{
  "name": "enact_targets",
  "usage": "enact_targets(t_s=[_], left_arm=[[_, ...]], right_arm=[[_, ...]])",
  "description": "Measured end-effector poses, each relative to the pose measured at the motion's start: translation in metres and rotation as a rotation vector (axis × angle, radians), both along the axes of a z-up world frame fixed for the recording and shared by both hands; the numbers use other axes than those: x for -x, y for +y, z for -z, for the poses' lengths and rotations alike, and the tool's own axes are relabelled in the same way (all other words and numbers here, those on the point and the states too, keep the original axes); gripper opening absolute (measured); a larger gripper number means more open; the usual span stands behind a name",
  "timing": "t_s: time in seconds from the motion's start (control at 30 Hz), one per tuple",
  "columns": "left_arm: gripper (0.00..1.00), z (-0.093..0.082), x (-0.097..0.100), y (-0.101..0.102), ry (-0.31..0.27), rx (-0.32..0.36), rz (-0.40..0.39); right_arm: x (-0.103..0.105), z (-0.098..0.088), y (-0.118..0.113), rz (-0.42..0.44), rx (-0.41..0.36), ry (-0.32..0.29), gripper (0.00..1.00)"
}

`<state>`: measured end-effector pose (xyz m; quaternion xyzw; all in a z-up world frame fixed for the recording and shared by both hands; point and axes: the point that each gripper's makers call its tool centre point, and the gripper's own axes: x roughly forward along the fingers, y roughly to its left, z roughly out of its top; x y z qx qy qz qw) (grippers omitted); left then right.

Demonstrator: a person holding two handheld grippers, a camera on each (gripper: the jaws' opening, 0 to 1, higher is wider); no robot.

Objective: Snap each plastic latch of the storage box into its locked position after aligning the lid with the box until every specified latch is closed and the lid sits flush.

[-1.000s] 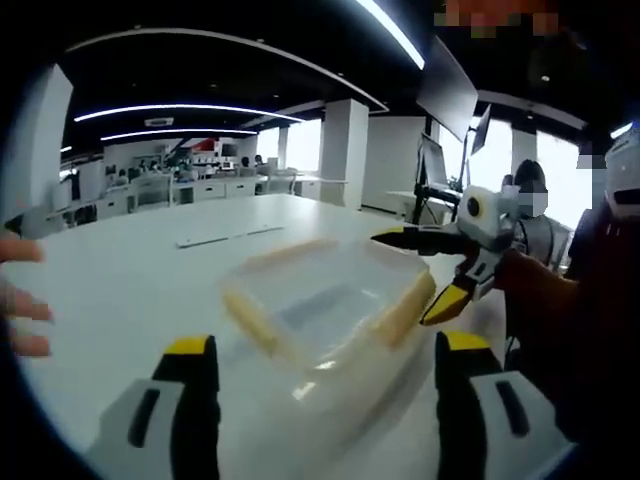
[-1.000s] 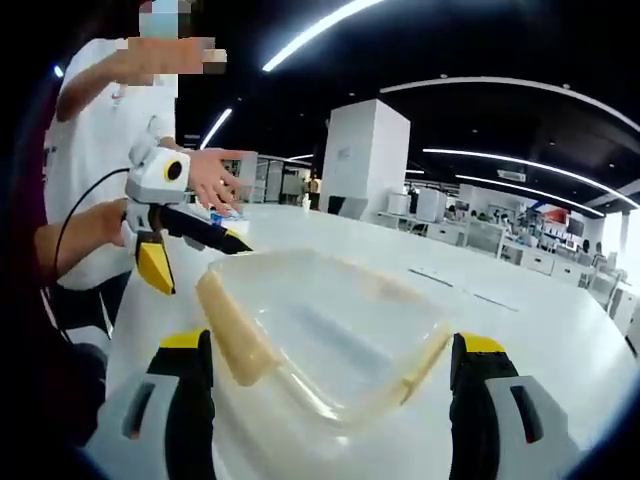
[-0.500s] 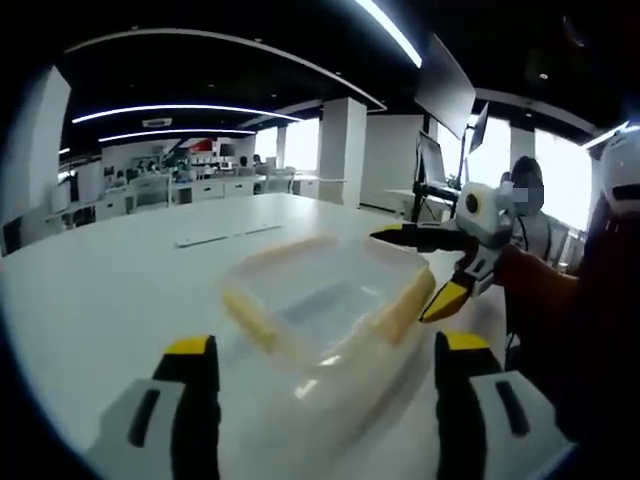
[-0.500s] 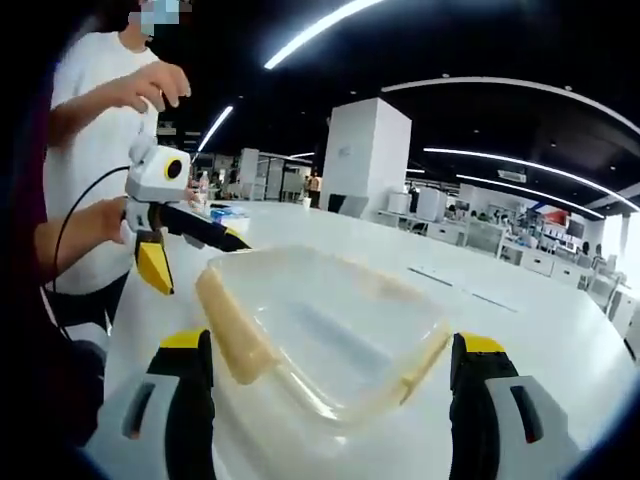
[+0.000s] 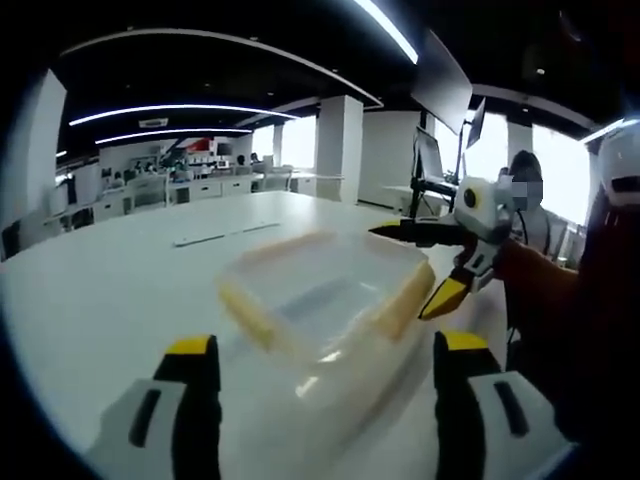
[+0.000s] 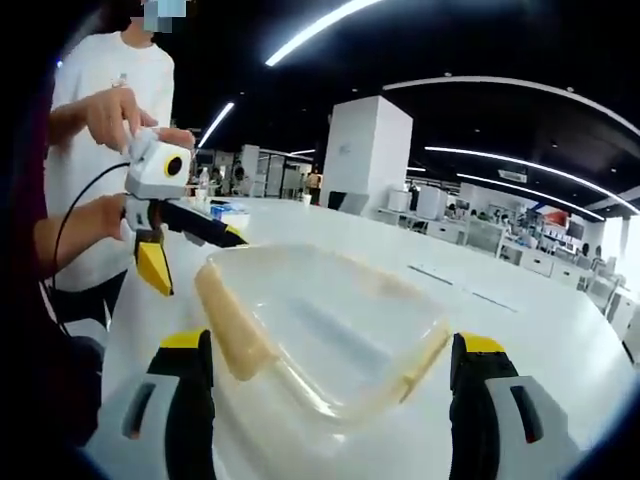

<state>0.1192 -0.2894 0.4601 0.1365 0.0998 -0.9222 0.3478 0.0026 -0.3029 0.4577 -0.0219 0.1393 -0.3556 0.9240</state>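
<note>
- Two claws flank one clear storage box (image 5: 320,300) that sits on the white tabletop (image 5: 110,290), each claw pointing at it from an opposite side.
- Left claw (image 5: 325,385): jaws spread wide and released, holding nothing; the box lies straight ahead between the jaw lines, just beyond the tips.
- Right claw (image 6: 335,385): likewise spread and empty, the box close in front of it and centred between its jaws.
- Lid (image 6: 320,330): transparent and lying on the box; whether it sits flush is too blurred to tell.
- Yellowish latches (image 6: 232,325) run along the box's edges. From the right claw, one long latch lies ahead and left, another (image 6: 425,360) ahead and right.
- Judgement: the right claw seems nearer, and its left jaw is closest to the left-hand latch, so that latch is the natural first press.
- A person in a white shirt (image 6: 100,150) stands beyond the tabletop's far edge.
</note>
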Motion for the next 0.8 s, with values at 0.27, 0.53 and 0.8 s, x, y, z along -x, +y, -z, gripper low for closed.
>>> enact_targets(t_s=[0.27,0.53,0.8], left_arm=[[0.9,0.019,0.001,0.001,-0.041,-0.042,0.004],[0.91,0.008,0.008,-0.004,-0.037,0.015,0.045],[0.74,0.031,0.016,-0.002,-0.079,0.006,0.076]], right_arm=[[0.0,0.002,0.001,-0.007,-0.002,0.01,1.0],[-0.001,0.003,0.002,-0.015,0.003,0.028,1.0],[0.002,0.004,0.008,-0.038,0.034,0.09,1.0]])
